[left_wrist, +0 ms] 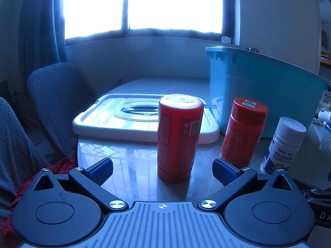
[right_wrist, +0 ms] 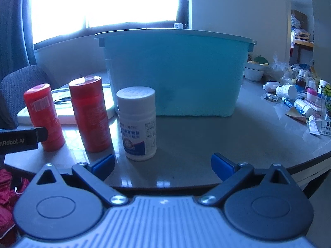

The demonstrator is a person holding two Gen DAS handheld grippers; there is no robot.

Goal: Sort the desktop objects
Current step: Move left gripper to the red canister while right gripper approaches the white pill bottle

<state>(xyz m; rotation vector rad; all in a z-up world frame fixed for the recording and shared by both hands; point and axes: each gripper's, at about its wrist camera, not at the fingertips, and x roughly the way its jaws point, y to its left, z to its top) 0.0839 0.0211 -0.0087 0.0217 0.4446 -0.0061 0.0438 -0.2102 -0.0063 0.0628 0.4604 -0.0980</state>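
Two red bottles and a white pill bottle stand upright in a row on the grey table. In the left wrist view the nearest red bottle (left_wrist: pixel 179 138) stands just ahead of my open, empty left gripper (left_wrist: pixel 162 170), with the second red bottle (left_wrist: pixel 243 132) and the white bottle (left_wrist: pixel 282 144) to its right. In the right wrist view the white bottle (right_wrist: pixel 137 123) stands ahead and left of my open, empty right gripper (right_wrist: pixel 162 166); both red bottles (right_wrist: pixel 44 117) (right_wrist: pixel 90 113) are further left. A teal bin (right_wrist: pixel 175 72) stands behind them.
The bin's white lid (left_wrist: pixel 144 117) lies flat on the table left of the bin (left_wrist: pixel 262 95). Several small bottles, tubes and packets (right_wrist: pixel 298 101) are scattered at the table's right. A white bowl (right_wrist: pixel 253 72) sits behind them. Grey chairs (left_wrist: pixel 53 103) stand at the left.
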